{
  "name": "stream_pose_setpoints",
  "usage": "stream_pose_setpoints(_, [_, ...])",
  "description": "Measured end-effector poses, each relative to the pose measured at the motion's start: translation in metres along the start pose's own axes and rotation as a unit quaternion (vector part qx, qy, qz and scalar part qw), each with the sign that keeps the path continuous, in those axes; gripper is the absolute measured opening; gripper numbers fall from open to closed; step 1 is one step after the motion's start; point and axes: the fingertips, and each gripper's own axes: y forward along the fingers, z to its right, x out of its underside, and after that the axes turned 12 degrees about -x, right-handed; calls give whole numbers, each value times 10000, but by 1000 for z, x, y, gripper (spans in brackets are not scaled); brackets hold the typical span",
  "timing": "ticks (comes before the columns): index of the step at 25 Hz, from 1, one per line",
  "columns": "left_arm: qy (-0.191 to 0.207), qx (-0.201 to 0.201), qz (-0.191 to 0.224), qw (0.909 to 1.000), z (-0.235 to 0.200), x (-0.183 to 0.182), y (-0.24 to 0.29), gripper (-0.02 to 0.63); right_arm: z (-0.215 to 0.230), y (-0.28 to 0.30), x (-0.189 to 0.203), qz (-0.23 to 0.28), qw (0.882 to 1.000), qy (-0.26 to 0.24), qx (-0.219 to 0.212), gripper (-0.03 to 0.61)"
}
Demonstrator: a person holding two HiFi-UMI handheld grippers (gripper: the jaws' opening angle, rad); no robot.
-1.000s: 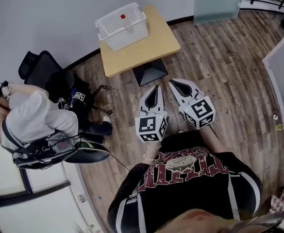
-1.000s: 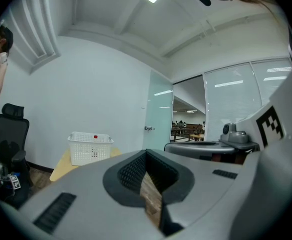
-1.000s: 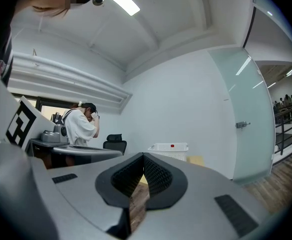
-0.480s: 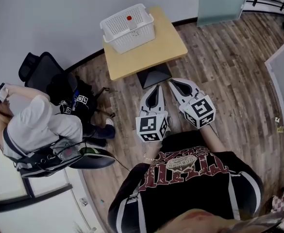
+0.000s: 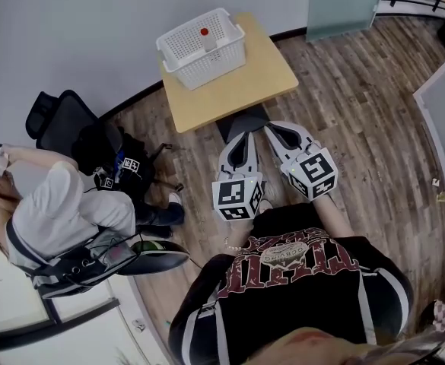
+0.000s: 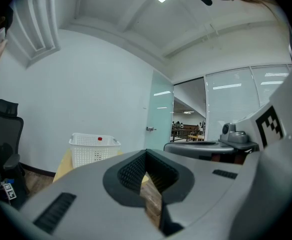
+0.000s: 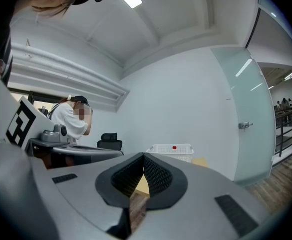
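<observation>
Far left of the claws, 1 seated person point(image 5: 55, 204) sits beside an office chair point(image 5: 55, 112). Ahead and slightly left, a white basket point(image 5: 202, 46) holding 1 red-topped item point(image 5: 205, 31) stands on the wooden counter point(image 5: 245, 78). Left claw point(image 5: 245, 137): tips together, nothing between them, held above the floor point(image 5: 359, 112) just short of the counter. Right claw point(image 5: 268, 128): likewise closed and empty, just beside the left claw.
</observation>
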Motion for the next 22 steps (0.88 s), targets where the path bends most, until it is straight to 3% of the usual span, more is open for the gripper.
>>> stream_pose_setpoints(13, [-9, 48, -27, 10000, -31, 3, 3, 32, -6, 27, 3, 41, 9999, -15, 121, 17])
stream_pose_setpoints(22, [-112, -200, -49, 9997, -48, 1, 14, 31, -1, 50, 1, -49, 9999, -42, -137, 17])
